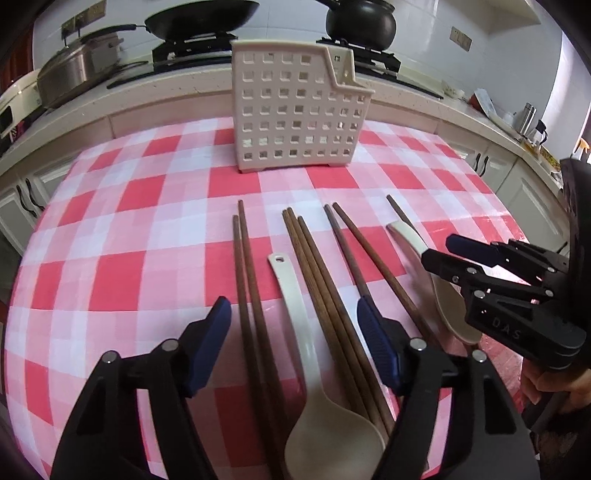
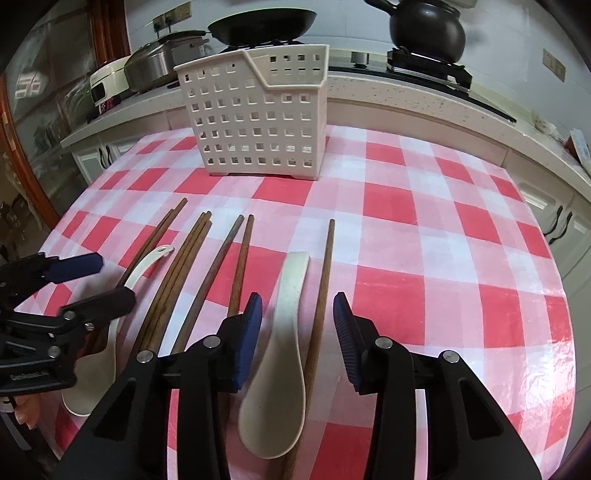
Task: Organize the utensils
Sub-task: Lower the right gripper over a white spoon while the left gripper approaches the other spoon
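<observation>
A cream perforated utensil holder (image 1: 295,110) (image 2: 255,122) stands upright at the far side of the red-checked tablecloth (image 1: 110,258) (image 2: 443,258). Wooden chopsticks (image 1: 314,266) (image 2: 184,266) and two cream spoons lie in a row near me. My left gripper (image 1: 293,310) is open and straddles a chopstick pair, one spoon (image 1: 332,435) and three chopsticks, its pads clear of them. My right gripper (image 2: 297,301) is open around the other spoon (image 2: 280,350) and a single chopstick (image 2: 327,266). Each gripper also shows in the other's view: the right gripper (image 1: 439,251), the left gripper (image 2: 114,280).
Behind the table runs a counter with a gas stove, a wok (image 1: 199,18), a black pot (image 1: 360,22) (image 2: 424,29) and a steel pot (image 1: 74,70). Cabinets with dark handles line the sides. A person's hand (image 1: 546,384) holds the right gripper.
</observation>
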{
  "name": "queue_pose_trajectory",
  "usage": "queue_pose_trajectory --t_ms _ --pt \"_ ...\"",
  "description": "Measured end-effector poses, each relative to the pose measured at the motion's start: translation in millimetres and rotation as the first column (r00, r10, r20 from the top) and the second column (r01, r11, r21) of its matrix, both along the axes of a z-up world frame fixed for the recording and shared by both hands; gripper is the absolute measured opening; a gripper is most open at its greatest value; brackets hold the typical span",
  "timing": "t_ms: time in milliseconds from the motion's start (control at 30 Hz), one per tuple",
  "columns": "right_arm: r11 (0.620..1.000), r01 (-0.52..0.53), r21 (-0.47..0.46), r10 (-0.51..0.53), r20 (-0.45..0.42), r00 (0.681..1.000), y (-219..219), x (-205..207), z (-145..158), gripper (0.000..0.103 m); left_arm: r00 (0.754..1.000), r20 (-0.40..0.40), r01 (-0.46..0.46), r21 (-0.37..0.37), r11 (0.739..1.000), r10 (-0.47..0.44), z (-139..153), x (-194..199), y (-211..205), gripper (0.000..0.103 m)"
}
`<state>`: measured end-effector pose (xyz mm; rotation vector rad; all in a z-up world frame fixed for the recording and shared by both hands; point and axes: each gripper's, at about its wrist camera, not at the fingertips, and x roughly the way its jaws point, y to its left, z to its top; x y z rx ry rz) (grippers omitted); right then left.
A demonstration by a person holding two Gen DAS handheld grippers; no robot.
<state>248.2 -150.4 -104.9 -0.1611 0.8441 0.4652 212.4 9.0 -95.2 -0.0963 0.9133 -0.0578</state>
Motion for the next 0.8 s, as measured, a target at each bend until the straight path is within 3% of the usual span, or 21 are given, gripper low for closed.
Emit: queue_pose_trajectory --t_ms 100,233,367,533,800 --pt "1.000 -0.016 -0.010 0.015 -0.009 1.000 4 4 -1 0.034 1.000 -0.019 0.002 -0.009 1.000 -0.002 -4 3 1 0.053" --pt "1.000 -0.020 -0.017 0.020 -0.028 0.999 7 8 -5 0.033 1.000 -0.028 0.002 -0.008 1.000 -0.002 -7 7 2 0.049" --pt "0.999 -0.027 -0.022 0.026 -0.032 0.999 10 10 -7 0.029 0.999 -0.040 -0.001 -0.014 1.000 0.001 -9 12 4 0.035" --pt "1.000 -0.022 -0.014 0.022 -0.031 0.999 10 12 -10 0.028 1.000 0.003 -0.021 -0.016 1.000 0.021 -9 11 4 0.034" --pt "1.000 -0.018 -0.013 0.018 -0.028 0.999 9 11 -11 0.026 1.000 0.000 -0.020 0.001 1.000 0.020 -14 13 1 0.032"
